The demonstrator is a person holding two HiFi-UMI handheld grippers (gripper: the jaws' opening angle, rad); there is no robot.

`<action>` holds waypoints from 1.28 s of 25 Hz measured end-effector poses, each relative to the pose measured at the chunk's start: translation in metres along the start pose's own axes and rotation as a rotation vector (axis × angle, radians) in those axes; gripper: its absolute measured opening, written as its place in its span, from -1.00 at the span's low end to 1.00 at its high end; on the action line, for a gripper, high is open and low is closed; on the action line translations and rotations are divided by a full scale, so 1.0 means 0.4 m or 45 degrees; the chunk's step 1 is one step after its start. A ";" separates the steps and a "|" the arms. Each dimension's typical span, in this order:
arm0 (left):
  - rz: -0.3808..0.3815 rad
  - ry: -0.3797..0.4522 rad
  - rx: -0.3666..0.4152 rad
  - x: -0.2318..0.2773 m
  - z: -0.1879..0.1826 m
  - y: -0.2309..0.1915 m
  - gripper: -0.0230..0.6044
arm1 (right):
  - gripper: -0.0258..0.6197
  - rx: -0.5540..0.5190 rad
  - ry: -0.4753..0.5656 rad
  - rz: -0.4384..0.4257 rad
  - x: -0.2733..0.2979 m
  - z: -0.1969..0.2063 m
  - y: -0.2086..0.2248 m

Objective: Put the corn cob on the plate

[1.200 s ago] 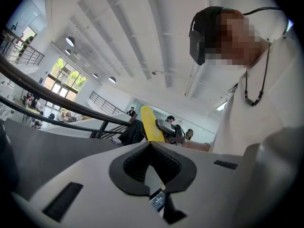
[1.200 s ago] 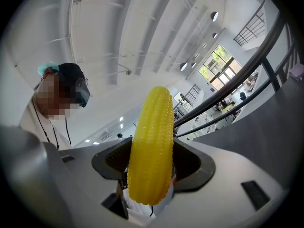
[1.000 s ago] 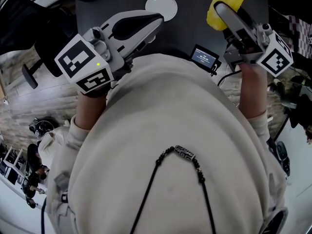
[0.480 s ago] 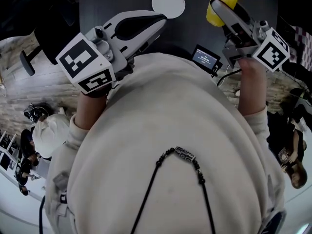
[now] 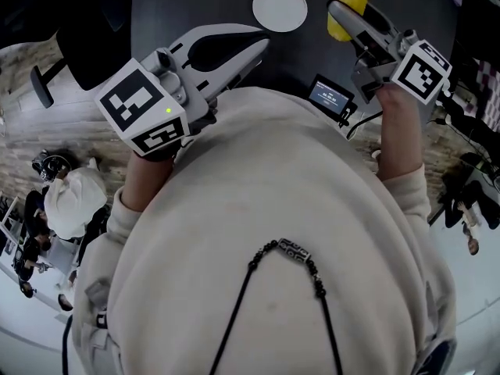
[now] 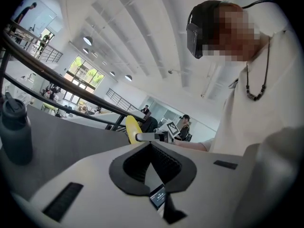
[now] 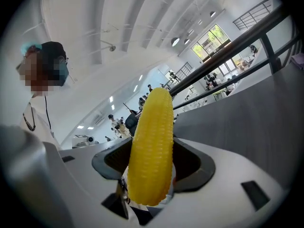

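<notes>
Standing up between the jaws of the right gripper (image 5: 348, 22), the corn cob (image 7: 151, 141) is clenched near its lower end, with most of its yellow length left jutting past the tips. In the head view its long axis is seen to run roughly from six o'clock to twelve o'clock, in line with the jaws. The white plate (image 5: 280, 7) is found on the dark table (image 5: 195, 6) at about nine o'clock from the cob, near it but not under it; it is empty. A short sideways carry toward nine o'clock, followed by a lowering and a tilt to lay the cob flat, is judged to be what the placing calls for, and rolling off the shallow rim is the risk to be watched. The left gripper (image 5: 250, 45) is held with its tips pressed together on nothing, the plate lying at about one o'clock from them. A small screen (image 5: 328, 94) is seen at the table's near edge, and a dark bottle (image 6: 14, 132) is caught in the left gripper view.
</notes>
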State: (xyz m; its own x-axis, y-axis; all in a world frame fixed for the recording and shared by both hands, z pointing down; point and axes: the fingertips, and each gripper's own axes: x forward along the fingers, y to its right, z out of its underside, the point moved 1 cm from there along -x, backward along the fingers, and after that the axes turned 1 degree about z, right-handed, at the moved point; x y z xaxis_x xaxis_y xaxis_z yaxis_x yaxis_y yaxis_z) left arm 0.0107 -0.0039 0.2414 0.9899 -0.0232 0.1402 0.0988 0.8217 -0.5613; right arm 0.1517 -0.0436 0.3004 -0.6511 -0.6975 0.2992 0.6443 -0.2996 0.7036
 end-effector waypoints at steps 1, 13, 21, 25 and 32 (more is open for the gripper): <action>-0.007 0.001 -0.007 -0.001 0.003 -0.002 -0.92 | -0.08 0.003 -0.008 0.003 0.004 0.002 0.010; -0.117 0.004 -0.039 -0.038 0.034 -0.050 -0.92 | -0.08 0.037 -0.181 0.110 0.093 0.084 0.140; -0.184 0.030 -0.085 -0.057 0.049 -0.055 -0.92 | -0.08 0.042 -0.298 0.134 0.130 0.143 0.192; -0.218 0.043 -0.120 -0.084 0.069 -0.072 -0.92 | -0.08 0.065 -0.371 0.159 0.178 0.187 0.225; -0.285 0.072 -0.165 -0.090 0.080 -0.060 -0.92 | -0.08 0.066 -0.504 0.221 0.196 0.255 0.300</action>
State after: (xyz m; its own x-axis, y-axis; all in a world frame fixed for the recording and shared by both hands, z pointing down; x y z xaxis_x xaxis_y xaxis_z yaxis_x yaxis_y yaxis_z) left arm -0.0304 -0.0044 0.2759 0.9457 -0.2312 0.2287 0.3246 0.7130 -0.6215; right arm 0.1370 -0.0680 0.4742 -0.6452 -0.4284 0.6326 0.7431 -0.1596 0.6498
